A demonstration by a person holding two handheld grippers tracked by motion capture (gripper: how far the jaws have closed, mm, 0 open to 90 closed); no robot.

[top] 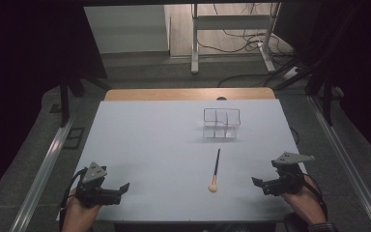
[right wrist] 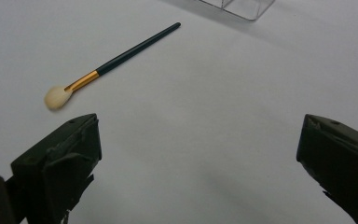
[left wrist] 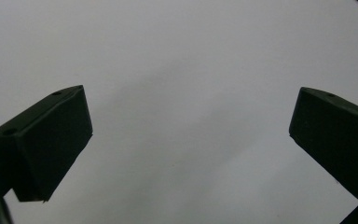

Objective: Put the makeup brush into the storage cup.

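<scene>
White table (top: 149,145), left gripper (top: 124,188) and right gripper (top: 257,182) wide open, empty, brush (top: 215,171) between.

Clear organizer (right wrist: 237,7) cut off by top edge.

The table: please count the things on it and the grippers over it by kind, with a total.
Makeup brush: 1
Clear divided box: 1
Grippers, both open and empty: 2, left gripper and right gripper
Total: 4

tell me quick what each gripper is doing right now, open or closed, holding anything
Left gripper: open, holding nothing.
Right gripper: open, holding nothing; the brush lies apart from it on the table.
</scene>
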